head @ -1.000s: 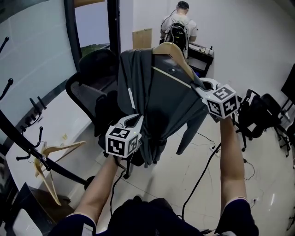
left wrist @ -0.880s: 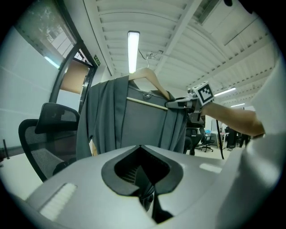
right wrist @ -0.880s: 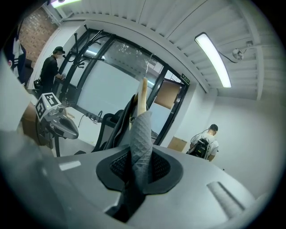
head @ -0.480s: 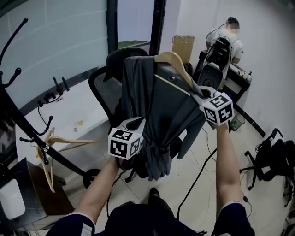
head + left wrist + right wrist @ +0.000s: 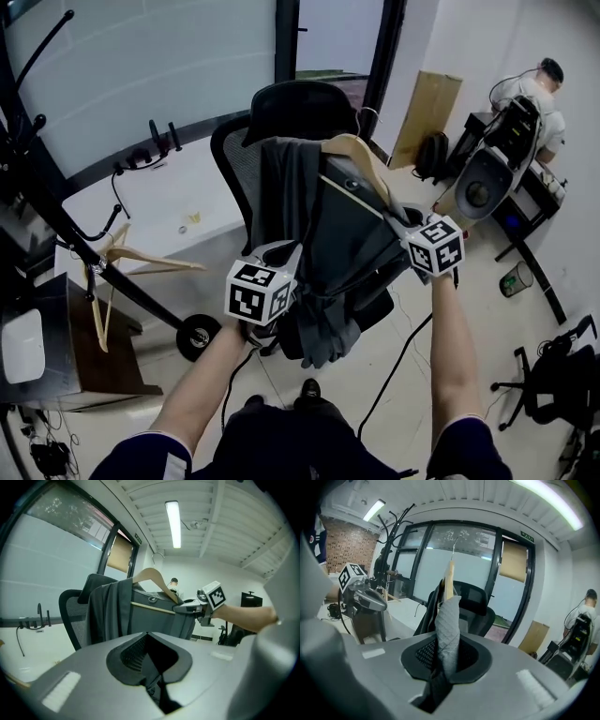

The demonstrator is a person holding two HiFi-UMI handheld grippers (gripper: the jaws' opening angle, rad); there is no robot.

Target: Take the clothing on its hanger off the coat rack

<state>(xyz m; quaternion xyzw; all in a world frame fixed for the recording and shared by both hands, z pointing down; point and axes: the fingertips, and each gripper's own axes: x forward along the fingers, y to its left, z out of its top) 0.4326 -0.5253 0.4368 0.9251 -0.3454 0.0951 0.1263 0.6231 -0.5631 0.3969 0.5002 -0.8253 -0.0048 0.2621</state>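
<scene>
Rack (image 5: 56, 220): dark pole and pegs, well off to the left of the left hand-held gripper (image 5: 286, 251). It carries one bare hanger (image 5: 122, 258); its top and foot are cut off.

Garment (image 5: 319, 234): grey, quilted at the shoulder, hanging free of the rack between the two hand-held grippers and in front of a chair (image 5: 300, 103).
- Handling: judged soft, limp and light. It will sag and swing, and may slide off a tilted hanger.
- Best taken at the shoulder, over the wood.
- Hem and sleeves bunch below, so its kind is hard to tell.

Hanger (image 5: 361, 159): wooden, stiff, inside the garment.
- The arm nearest the right hand-held gripper (image 5: 398, 225) shows; the other arm is under cloth.
- The wire hook shows only in the right gripper view.

Right hand-held gripper: jaws nearly together, clamped on the quilted shoulder. Whether they also bite the wood cannot be seen.

Left hand-held gripper: jaws drawn close, with a dark strip of the garment's lower edge pinched between them.
</scene>
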